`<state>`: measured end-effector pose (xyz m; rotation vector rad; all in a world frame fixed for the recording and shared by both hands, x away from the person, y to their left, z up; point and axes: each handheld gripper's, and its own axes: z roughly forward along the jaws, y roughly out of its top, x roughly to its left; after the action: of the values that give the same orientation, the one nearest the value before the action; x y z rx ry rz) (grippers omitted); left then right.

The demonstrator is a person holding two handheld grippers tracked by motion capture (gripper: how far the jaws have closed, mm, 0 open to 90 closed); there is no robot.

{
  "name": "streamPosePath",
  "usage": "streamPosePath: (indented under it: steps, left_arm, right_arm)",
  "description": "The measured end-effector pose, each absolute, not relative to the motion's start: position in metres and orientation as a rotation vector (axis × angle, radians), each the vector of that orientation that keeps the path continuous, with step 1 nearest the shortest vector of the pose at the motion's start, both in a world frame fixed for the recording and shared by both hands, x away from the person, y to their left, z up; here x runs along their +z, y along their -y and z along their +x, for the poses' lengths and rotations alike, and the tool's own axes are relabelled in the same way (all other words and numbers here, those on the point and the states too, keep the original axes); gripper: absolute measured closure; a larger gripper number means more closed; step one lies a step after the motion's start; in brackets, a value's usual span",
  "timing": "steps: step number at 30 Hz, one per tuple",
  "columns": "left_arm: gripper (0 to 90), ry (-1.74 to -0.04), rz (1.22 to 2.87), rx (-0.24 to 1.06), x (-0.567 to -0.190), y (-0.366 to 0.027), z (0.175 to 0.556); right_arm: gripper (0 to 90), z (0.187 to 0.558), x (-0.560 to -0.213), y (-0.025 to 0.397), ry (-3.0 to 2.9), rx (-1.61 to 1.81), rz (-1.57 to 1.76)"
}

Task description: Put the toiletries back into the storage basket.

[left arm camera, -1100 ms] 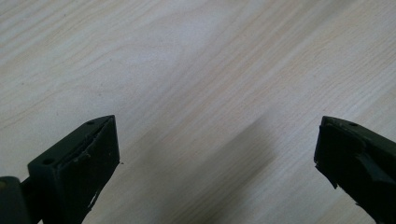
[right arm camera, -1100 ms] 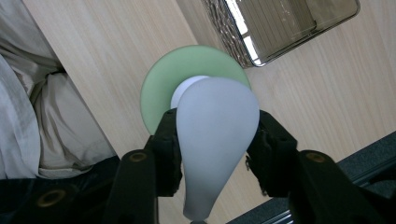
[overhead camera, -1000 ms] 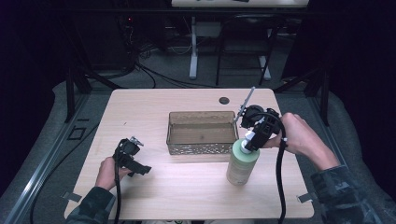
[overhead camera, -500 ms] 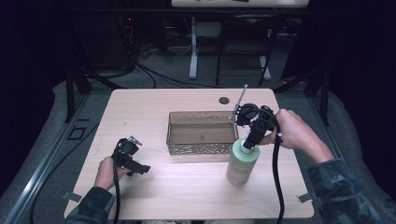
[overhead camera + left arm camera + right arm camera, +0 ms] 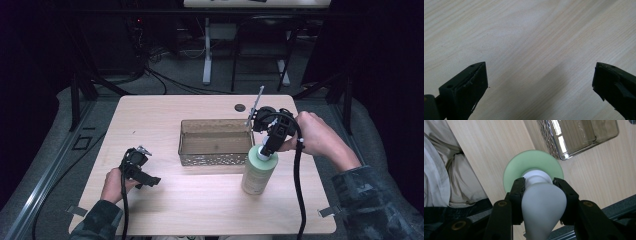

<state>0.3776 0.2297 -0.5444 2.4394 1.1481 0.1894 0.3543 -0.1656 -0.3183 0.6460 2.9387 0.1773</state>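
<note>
**Pump bottle gripped at the neck beside the tray**

A dark room with cables and stand legs is seen behind a pale wood-grain tabletop. A tall pale green plastic bottle with a white pump top stands upright near the tabletop's right front, just beside the front right corner of a clear, smoke-tinted rectangular tray. The right hand-held gripper is pinched on the bottle's white pump neck, below the pump head. The left hand-held gripper is held spread wide over bare wood at the left, well apart from the bottle. A slip is judged possible: the neck is narrow and smooth, so the bottle could swing or drop when lifted. The tray's rim could also be struck, being so near.
</note>
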Motion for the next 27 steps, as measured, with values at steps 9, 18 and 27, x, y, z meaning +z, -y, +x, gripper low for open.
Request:
streamPosePath:
  steps: [9,18,27]
  left_arm:
    - [0.1,-1.149,2.440,0.191,-0.544,-0.230,0.378]
    - [0.1,-1.148,2.443,0.187,-0.545,-0.230,0.378]
    - [0.2,-1.155,2.442,0.185,-0.544,-0.231,0.377]
  right_arm:
    - [62.7,0.356,-0.310,0.165,-2.964,0.180,0.605]
    - [62.7,0.356,-0.301,0.161,-2.961,0.155,0.571]
    - [62.6,0.355,-0.292,0.162,-2.975,0.148,0.526]
